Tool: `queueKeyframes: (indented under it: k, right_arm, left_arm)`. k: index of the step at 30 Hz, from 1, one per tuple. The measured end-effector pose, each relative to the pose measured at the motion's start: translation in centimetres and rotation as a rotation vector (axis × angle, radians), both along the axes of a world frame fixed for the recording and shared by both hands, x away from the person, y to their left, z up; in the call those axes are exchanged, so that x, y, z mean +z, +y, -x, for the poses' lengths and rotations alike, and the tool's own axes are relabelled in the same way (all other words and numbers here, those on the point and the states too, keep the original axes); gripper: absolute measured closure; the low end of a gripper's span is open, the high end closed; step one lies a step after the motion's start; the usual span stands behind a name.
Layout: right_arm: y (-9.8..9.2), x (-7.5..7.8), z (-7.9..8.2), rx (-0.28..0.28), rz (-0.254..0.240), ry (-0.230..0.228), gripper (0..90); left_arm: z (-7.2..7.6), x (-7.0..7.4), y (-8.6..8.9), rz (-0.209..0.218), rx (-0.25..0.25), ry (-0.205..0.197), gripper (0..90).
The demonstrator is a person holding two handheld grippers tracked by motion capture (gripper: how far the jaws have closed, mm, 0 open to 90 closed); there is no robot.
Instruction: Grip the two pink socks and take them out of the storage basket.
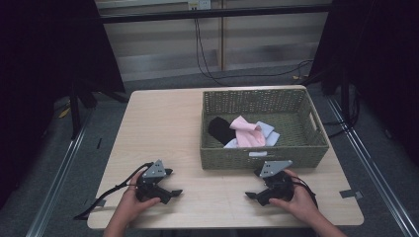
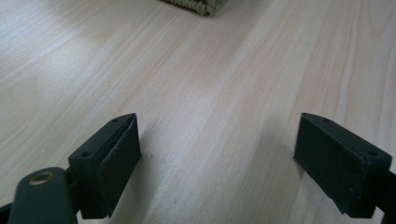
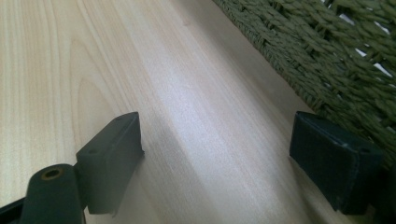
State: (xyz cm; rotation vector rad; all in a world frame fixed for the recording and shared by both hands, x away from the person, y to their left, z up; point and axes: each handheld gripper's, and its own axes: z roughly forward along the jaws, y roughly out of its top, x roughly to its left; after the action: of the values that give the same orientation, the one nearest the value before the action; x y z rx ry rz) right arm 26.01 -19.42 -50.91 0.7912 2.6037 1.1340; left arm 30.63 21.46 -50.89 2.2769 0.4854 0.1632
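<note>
A pale wood-grain surface (image 1: 163,133) carries a green woven basket (image 1: 306,143) on its far right half; a small white label on the basket's near wall is too small to read. Inside the basket lie a pink cloth (image 1: 245,132), a black cloth (image 1: 221,129) to its left and a light blue cloth (image 1: 267,132) to its right, all touching. Near the front edge, the left gripper (image 2: 217,163) and the right gripper (image 3: 215,158) each rest in a hand, fingers spread wide and empty, the right one just beside the basket wall.
</note>
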Motion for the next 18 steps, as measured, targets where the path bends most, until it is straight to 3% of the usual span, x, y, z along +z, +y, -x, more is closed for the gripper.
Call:
queueKeyframes:
  k: [3, 10, 14, 18]
  right_arm:
    - [0.0, 0.4, -0.1, 0.006, 0.033, 0.028, 19.0]
    - [0.1, 1.6, -0.1, 0.034, 0.059, 0.070, 19.1]
    - [0.3, 3.6, -0.4, 0.073, 0.090, 0.098, 19.0]
    - [0.1, 5.0, -0.7, 0.080, 0.078, 0.130, 18.9]
  left_arm:
    - [0.0, 0.0, 0.0, 0.000, 0.000, 0.000, 13.8]
    - [0.0, 0.0, 0.0, 0.000, 0.000, 0.000, 13.8]
    - [0.0, 0.0, 0.0, 0.000, 0.000, 0.000, 13.8]
    - [0.0, 0.0, 0.0, -0.001, -0.001, 0.000, 13.8]
